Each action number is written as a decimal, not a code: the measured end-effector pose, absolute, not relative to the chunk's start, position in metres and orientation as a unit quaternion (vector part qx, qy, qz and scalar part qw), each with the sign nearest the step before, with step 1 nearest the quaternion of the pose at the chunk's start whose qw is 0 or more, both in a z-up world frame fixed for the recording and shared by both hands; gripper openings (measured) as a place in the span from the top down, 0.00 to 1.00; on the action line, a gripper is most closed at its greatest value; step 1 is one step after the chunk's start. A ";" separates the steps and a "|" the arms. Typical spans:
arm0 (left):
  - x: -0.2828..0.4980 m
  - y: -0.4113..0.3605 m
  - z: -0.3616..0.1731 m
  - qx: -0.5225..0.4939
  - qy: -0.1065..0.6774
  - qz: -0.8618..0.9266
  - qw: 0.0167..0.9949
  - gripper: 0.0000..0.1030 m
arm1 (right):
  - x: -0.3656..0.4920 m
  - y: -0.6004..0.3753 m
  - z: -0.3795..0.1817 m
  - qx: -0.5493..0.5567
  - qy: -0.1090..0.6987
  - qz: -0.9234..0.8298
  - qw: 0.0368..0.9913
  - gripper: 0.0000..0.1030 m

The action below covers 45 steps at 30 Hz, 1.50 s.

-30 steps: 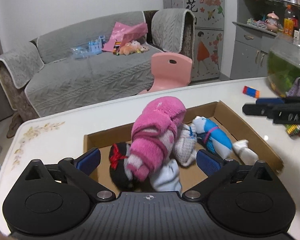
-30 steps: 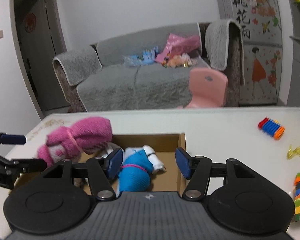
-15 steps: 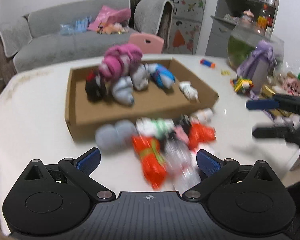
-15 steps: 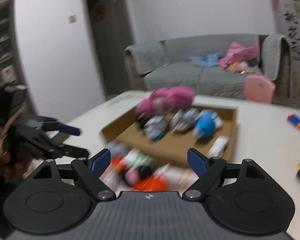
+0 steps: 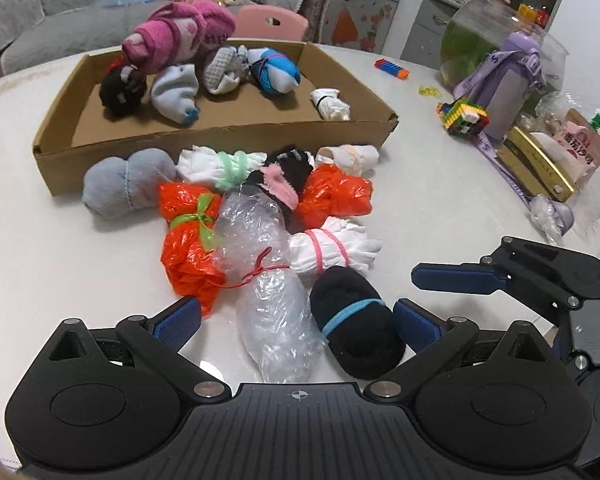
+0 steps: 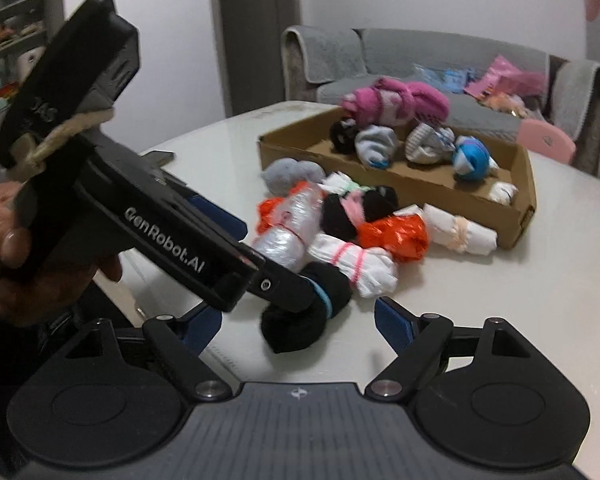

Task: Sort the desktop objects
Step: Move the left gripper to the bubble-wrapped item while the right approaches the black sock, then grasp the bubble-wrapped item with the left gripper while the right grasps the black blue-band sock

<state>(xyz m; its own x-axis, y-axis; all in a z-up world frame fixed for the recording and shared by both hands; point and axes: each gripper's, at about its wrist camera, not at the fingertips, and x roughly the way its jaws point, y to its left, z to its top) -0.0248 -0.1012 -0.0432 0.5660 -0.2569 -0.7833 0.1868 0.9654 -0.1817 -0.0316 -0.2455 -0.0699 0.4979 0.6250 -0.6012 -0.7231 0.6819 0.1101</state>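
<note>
Cardboard tray (image 5: 220, 136) on white table (image 5: 440, 200), holding pink bundle (image 5: 180, 36), black, pale-blue, grey, blue and white rolls. Loose pile at 6 o'clock of tray: orange bags, clear bag (image 5: 268, 280), white bundles, black sock roll (image 5: 356, 332). Left gripper (image 5: 296, 320) wide open, straddling clear bag and black sock roll, gripping neither. Right gripper (image 6: 296, 320) closing, black sock roll (image 6: 304, 316) between pads, untouched. Left view only: purple bottle (image 5: 512, 80) at 2 o'clock. Right view only: hand (image 6: 28, 248) on left gripper body.
</note>
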 end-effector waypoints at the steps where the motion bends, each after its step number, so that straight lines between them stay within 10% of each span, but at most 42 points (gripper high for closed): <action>1: -0.023 -0.100 -0.044 -0.047 0.451 -0.126 0.882 0.00 | -0.026 -0.246 -0.071 -0.069 0.319 0.387 0.863 0.26; 21: -0.015 -0.070 -0.049 -0.139 0.440 -0.125 0.878 0.00 | -0.039 -0.248 -0.083 -0.047 0.324 0.376 0.867 0.27; 45: -0.023 -0.105 -0.061 -0.023 0.401 -0.039 0.915 0.09 | -0.028 -0.267 -0.086 -0.038 0.339 0.325 0.882 0.53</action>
